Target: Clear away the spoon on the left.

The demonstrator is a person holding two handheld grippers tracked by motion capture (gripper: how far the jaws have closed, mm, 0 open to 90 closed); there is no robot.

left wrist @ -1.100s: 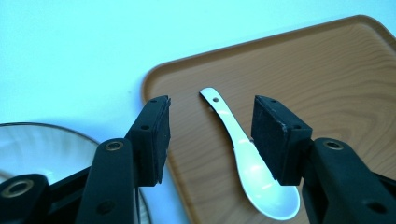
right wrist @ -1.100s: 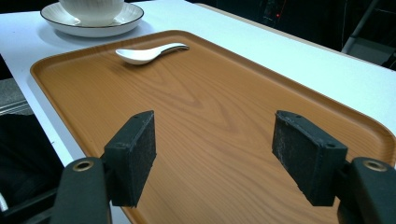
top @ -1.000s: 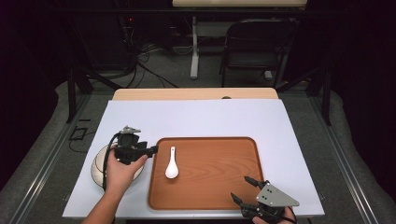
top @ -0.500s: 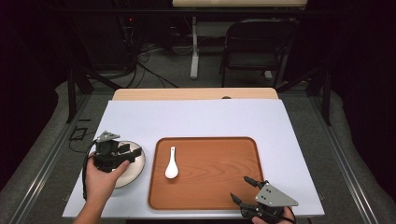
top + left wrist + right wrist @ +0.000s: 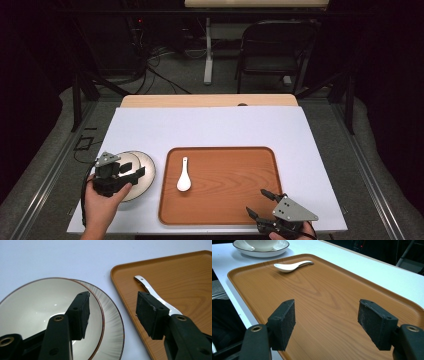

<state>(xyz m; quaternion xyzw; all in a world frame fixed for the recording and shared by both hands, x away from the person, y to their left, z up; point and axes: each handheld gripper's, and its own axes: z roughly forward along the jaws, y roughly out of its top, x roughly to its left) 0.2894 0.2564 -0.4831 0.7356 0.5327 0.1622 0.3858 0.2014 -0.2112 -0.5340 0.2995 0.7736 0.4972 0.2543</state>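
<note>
White worktop (image 5: 225,127) under you: your left tool (image 5: 116,176) hovers spread over one bowl (image 5: 37,307) nested on one plate (image 5: 113,325); both look glazed, slippery, breakable, so grip the rim. Your right tool (image 5: 267,206) sits spread above one tray (image 5: 240,185) holding one light spoon (image 5: 183,175).
</note>
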